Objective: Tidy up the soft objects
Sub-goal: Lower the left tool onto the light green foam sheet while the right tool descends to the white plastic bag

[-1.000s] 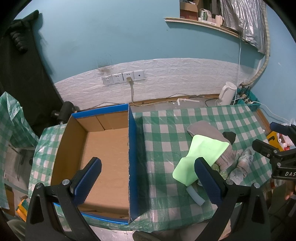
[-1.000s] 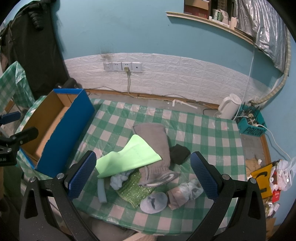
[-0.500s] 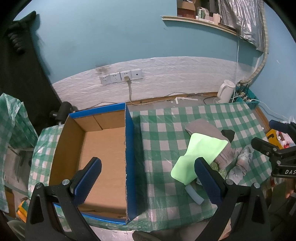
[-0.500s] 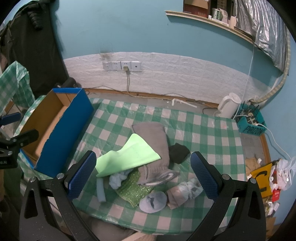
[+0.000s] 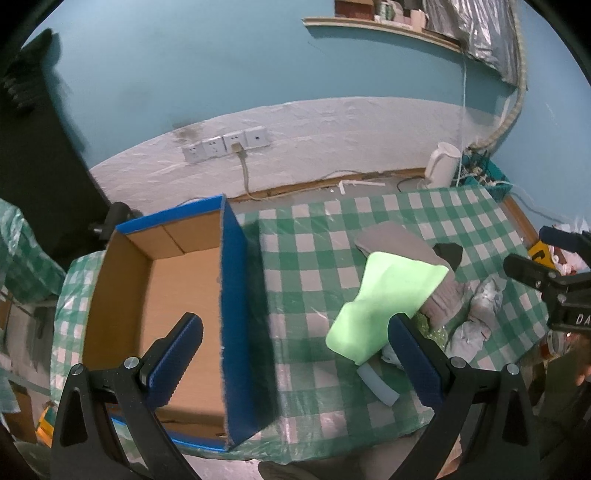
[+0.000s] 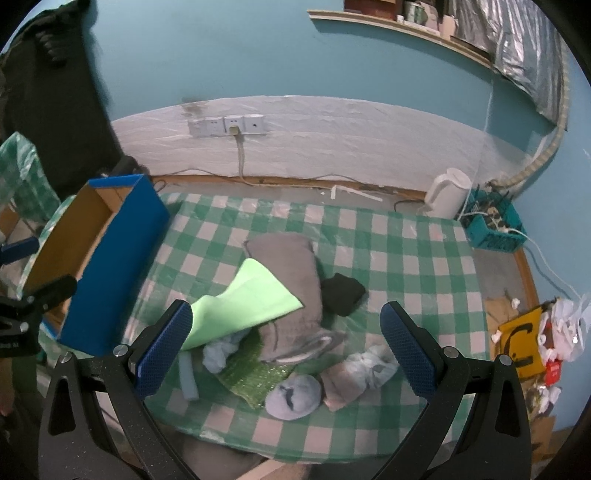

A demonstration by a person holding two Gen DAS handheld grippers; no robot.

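Box nearer; both tongs wide, empty.

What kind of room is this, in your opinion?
Probably a home utility or storage room: a checked tablecloth on the table, wall sockets over the floor, a white kettle and a cluttered high shelf.

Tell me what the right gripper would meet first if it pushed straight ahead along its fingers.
Probably the grey cloth on top of the pile, with the light green cloth just to its left. The right gripper is open and empty above the pile. Depth is unclear in the fisheye view.
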